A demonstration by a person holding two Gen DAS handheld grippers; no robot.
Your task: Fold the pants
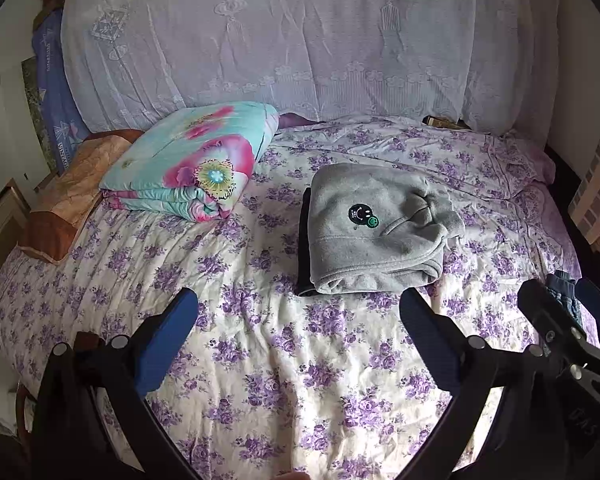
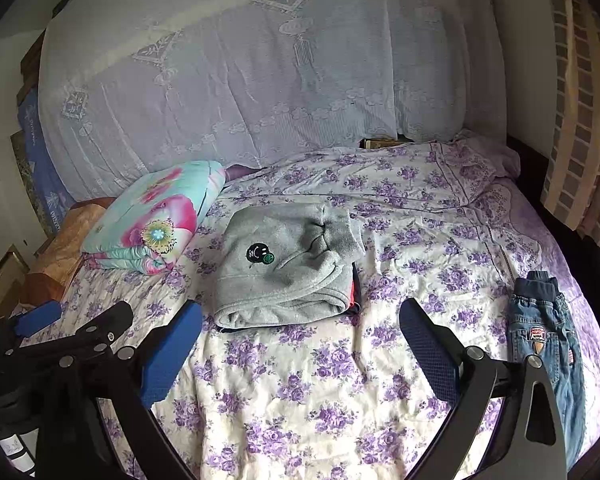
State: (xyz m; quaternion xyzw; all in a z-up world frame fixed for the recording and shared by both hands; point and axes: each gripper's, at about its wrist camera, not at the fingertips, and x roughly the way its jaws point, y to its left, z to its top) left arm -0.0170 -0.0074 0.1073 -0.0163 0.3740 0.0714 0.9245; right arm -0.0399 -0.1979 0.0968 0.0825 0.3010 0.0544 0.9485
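Both jaws gape empty—left gripper [image 1: 298,320], right gripper [image 2: 300,324]. Folded grey fleece pants [image 2: 286,266] top the centre pile; small blue denim pants [image 2: 548,332] lie unfolded, near right—likely the next pickup.

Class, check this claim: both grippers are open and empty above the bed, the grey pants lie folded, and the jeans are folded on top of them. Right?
One error: the jeans are not on the grey pants. The right wrist view shows them unfolded, apart, near the bed's right edge. The left gripper and right gripper are open and empty.
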